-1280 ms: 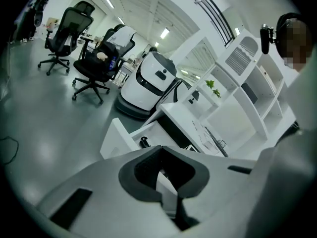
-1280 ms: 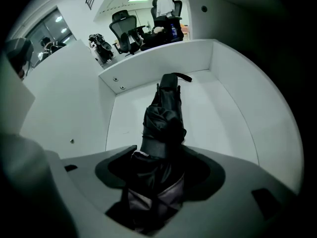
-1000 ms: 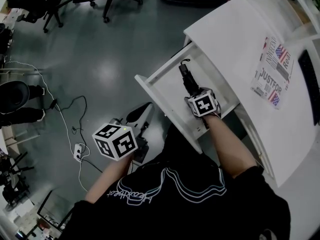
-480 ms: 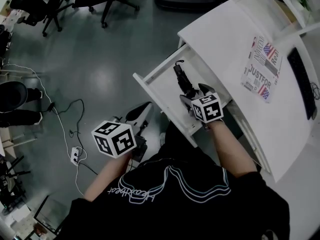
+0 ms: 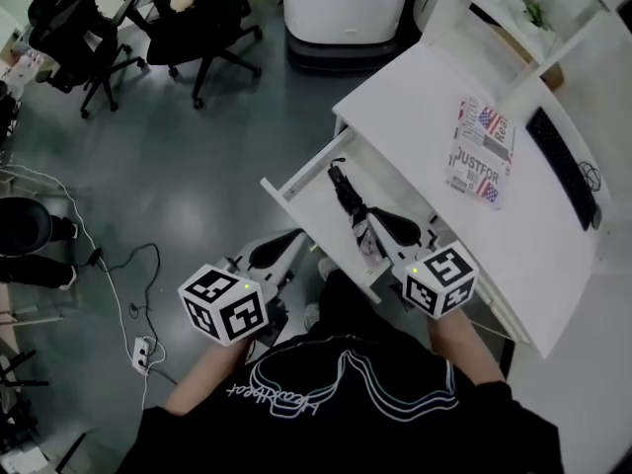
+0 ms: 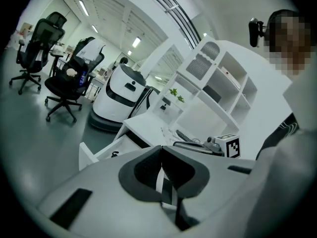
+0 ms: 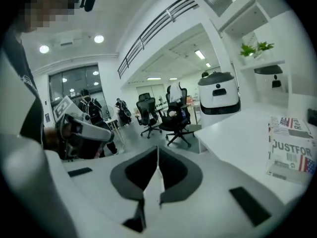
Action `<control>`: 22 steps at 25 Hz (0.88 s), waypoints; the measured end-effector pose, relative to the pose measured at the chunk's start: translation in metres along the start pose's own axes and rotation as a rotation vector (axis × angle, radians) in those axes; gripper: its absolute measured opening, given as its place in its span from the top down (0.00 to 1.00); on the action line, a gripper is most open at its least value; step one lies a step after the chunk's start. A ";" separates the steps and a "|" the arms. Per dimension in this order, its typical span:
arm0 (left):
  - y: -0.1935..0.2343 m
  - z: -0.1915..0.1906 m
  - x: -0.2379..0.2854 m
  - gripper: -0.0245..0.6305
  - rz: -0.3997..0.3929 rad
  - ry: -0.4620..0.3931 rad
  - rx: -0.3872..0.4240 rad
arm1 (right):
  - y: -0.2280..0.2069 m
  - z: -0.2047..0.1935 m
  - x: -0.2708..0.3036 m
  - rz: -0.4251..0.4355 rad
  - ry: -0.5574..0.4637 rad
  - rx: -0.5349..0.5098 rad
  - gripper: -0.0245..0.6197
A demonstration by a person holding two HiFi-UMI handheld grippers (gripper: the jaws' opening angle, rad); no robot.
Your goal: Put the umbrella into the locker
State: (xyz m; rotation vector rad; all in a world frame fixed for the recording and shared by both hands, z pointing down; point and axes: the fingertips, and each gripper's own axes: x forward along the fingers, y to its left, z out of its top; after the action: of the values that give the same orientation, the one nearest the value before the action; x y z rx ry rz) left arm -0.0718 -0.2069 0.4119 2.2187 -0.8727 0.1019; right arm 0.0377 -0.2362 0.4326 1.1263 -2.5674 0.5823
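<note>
the black folded umbrella (image 5: 347, 194) lies lengthwise in the open drawer (image 5: 301, 197) of the white desk (image 5: 420, 117), just right of the middle of the head view. its thin strap end points to the upper left, toward the drawer's front panel. nothing grips it.

the right gripper (image 7: 157, 151) sits at the lower right end of the drawer in the head view, with its marker cube nearest the person. its jaws have just been closing and now meet pad to pad, with nothing between them. along those jaws you see the desk top and the room beyond, not the drawer.

the left gripper (image 6: 161, 150) is out over the grey floor, to the lower left of the drawer and well apart from the umbrella. its jaws are pressed together too, and empty. past them its own view shows the drawer front and the white shelving behind the desk.

on the desk, to the right of the drawer, lies a printed leaflet (image 5: 481, 152) with flag marks. a dark keyboard (image 5: 559, 165) lies farther right again. a white machine (image 5: 346, 6) stands on the floor at the top of the head view, with black office chairs (image 5: 197, 18) to its left. a cable (image 5: 126, 265) trails across the floor at the left edge to a power strip (image 5: 141, 352).
</note>
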 end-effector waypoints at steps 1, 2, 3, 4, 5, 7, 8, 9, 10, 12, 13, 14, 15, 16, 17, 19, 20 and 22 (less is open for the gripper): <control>-0.006 0.002 -0.005 0.96 -0.007 -0.002 0.017 | 0.008 0.010 -0.009 0.003 -0.030 -0.001 0.95; -0.012 0.006 -0.008 0.96 -0.015 -0.006 0.037 | 0.014 0.020 -0.018 0.004 -0.058 -0.009 0.95; -0.019 0.010 -0.011 0.96 -0.024 -0.012 0.057 | 0.019 0.031 -0.027 0.005 -0.084 -0.018 0.96; -0.026 0.015 -0.014 0.96 -0.035 -0.022 0.075 | 0.025 0.040 -0.036 0.008 -0.106 -0.026 0.96; -0.034 0.020 -0.018 0.96 -0.050 -0.032 0.092 | 0.030 0.048 -0.046 0.013 -0.126 -0.031 0.96; -0.053 0.030 -0.024 0.96 -0.091 -0.048 0.127 | 0.042 0.062 -0.063 0.024 -0.167 -0.032 0.96; -0.062 0.034 -0.026 0.96 -0.116 -0.052 0.146 | 0.046 0.068 -0.071 0.029 -0.186 -0.033 0.96; -0.072 0.038 -0.029 0.96 -0.140 -0.056 0.162 | 0.051 0.073 -0.077 0.034 -0.200 -0.035 0.96; -0.080 0.043 -0.032 0.96 -0.159 -0.061 0.176 | 0.054 0.077 -0.083 0.041 -0.208 -0.038 0.96; -0.095 0.052 -0.037 0.96 -0.184 -0.082 0.203 | 0.061 0.085 -0.090 0.062 -0.223 -0.047 0.96; -0.101 0.058 -0.039 0.96 -0.191 -0.094 0.221 | 0.064 0.090 -0.092 0.072 -0.234 -0.052 0.96; -0.106 0.062 -0.041 0.96 -0.196 -0.105 0.240 | 0.066 0.094 -0.094 0.079 -0.245 -0.057 0.96; -0.112 0.065 -0.043 0.96 -0.203 -0.112 0.259 | 0.068 0.097 -0.096 0.084 -0.254 -0.066 0.96; -0.118 0.066 -0.045 0.96 -0.210 -0.116 0.277 | 0.070 0.100 -0.097 0.087 -0.261 -0.074 0.96; -0.124 0.067 -0.047 0.96 -0.215 -0.119 0.294 | 0.071 0.102 -0.098 0.092 -0.266 -0.079 0.96; -0.131 0.069 -0.049 0.96 -0.217 -0.127 0.315 | 0.074 0.106 -0.101 0.112 -0.275 -0.068 0.96; -0.132 0.069 -0.050 0.96 -0.215 -0.132 0.320 | 0.076 0.107 -0.103 0.124 -0.279 -0.061 0.96; -0.133 0.069 -0.050 0.96 -0.207 -0.144 0.322 | 0.076 0.107 -0.104 0.128 -0.278 -0.076 0.96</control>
State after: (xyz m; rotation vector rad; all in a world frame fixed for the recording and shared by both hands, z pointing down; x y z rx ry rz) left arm -0.0405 -0.1585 0.2652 2.6325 -0.7372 -0.0179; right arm 0.0398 -0.1725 0.2774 1.0907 -2.8879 0.3735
